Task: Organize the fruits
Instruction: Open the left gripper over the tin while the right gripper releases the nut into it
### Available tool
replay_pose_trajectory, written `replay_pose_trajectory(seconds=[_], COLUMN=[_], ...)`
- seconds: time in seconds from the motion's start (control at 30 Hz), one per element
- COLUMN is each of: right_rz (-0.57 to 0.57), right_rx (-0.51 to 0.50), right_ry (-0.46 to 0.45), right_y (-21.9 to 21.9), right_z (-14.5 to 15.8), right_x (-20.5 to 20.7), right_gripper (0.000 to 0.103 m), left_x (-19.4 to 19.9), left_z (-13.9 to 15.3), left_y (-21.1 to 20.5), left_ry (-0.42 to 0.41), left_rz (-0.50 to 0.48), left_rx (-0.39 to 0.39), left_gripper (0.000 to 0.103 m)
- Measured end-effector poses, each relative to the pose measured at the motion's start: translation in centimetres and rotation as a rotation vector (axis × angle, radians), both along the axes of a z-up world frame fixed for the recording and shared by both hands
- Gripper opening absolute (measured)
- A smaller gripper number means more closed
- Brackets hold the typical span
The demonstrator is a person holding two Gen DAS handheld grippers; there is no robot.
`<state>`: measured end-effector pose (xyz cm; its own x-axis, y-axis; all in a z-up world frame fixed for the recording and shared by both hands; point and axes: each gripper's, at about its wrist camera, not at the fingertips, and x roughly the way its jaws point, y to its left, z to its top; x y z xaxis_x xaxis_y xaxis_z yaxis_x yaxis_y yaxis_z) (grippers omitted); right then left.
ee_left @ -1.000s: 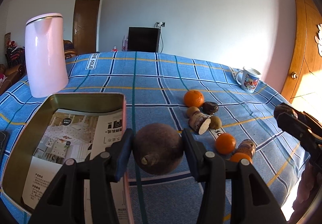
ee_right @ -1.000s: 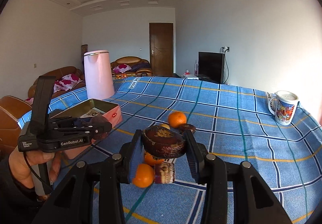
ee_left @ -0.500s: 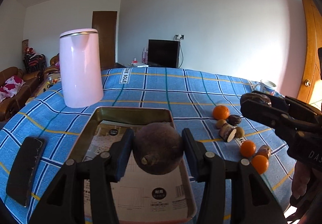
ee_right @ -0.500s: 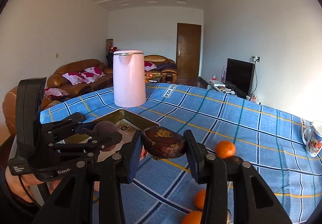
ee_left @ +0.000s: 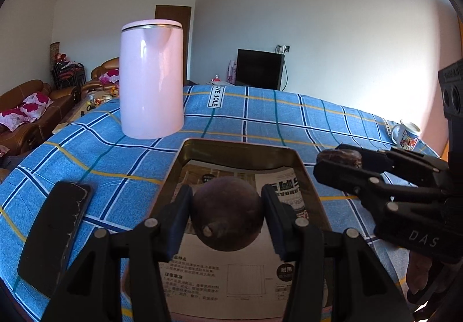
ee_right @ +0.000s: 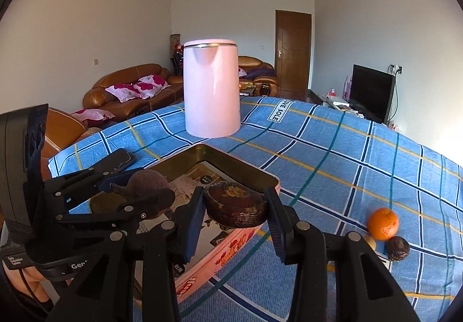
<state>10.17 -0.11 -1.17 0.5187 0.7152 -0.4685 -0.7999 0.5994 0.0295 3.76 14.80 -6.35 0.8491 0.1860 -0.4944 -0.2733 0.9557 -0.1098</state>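
Observation:
My left gripper [ee_left: 227,213] is shut on a round dark brown fruit [ee_left: 227,213] and holds it above the middle of the metal tin [ee_left: 240,145], which is lined with printed paper. My right gripper [ee_right: 235,209] is shut on a dark, flattened half fruit [ee_right: 235,207] and holds it over the tin's right rim [ee_right: 260,174]. In the left wrist view the right gripper [ee_left: 338,163] comes in from the right, above the tin's right edge. In the right wrist view the left gripper [ee_right: 144,191] with its round fruit is at the left over the tin.
A tall pink kettle [ee_left: 152,79] stands behind the tin. A black phone [ee_left: 55,232] lies left of it. An orange [ee_right: 382,223] and a dark fruit [ee_right: 398,248] lie on the blue checked cloth at the right. A printed mug [ee_left: 406,134] stands far right.
Both grippers have moved left with their fruits, from over the fruit pile to over the tin. Both stay shut on their fruit.

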Motion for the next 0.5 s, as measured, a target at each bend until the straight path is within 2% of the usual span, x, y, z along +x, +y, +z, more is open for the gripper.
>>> replay_pose_trajectory(seconds=[0.5], right_rz=[0.058], right_rx=[-0.114], right_ry=[0.042], right_y=[4.3], right_z=[-2.3], right_x=[0.1], right_gripper=[0.043], left_x=[0.1], left_z=[-0.8], left_y=[2.0], left_ry=[0.035], left_rz=[0.05], left_rx=[-0.019], left_gripper=[0.051])
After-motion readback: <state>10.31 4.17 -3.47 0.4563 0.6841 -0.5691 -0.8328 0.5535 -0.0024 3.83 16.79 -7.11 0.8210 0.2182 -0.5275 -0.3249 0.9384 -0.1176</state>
